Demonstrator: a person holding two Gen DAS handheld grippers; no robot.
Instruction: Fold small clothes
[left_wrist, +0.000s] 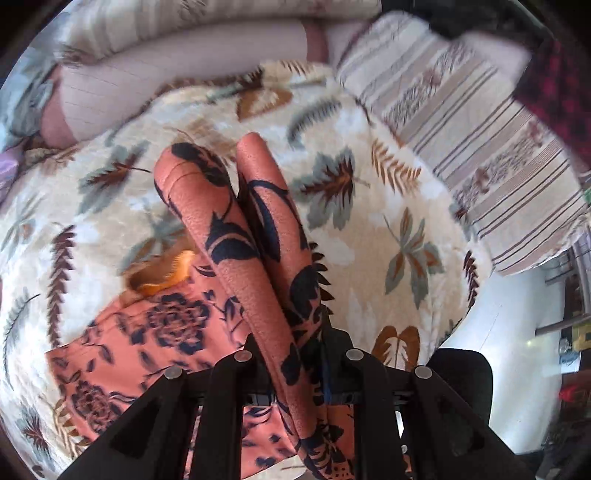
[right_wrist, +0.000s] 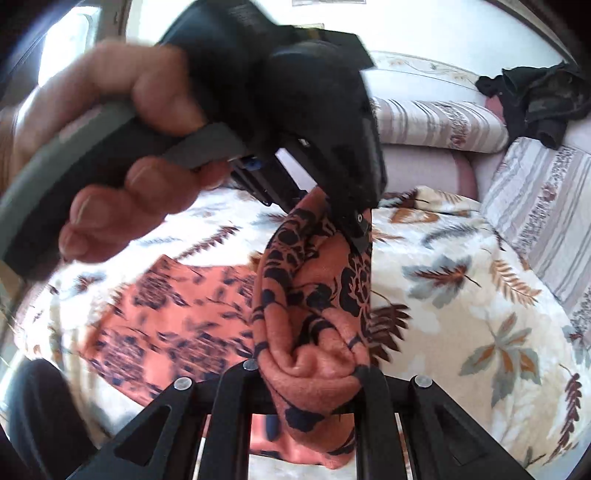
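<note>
An orange garment with a dark floral print (left_wrist: 236, 236) lies partly on a leaf-patterned blanket (left_wrist: 369, 229). My left gripper (left_wrist: 295, 354) is shut on a bunched fold of it, which sticks out forward past the fingers. My right gripper (right_wrist: 306, 373) is shut on another bunch of the same garment (right_wrist: 317, 302). In the right wrist view the left gripper (right_wrist: 354, 221), held in a hand (right_wrist: 122, 147), clamps the cloth just ahead. The rest of the garment (right_wrist: 177, 317) lies spread flat on the blanket at left.
Striped sofa cushions (left_wrist: 472, 147) border the blanket (right_wrist: 480, 314) at the back and right. A dark garment (right_wrist: 535, 96) lies on the sofa back. A red-and-black checked cloth (left_wrist: 554, 96) is at the upper right. White floor (left_wrist: 517, 350) shows beyond the blanket's edge.
</note>
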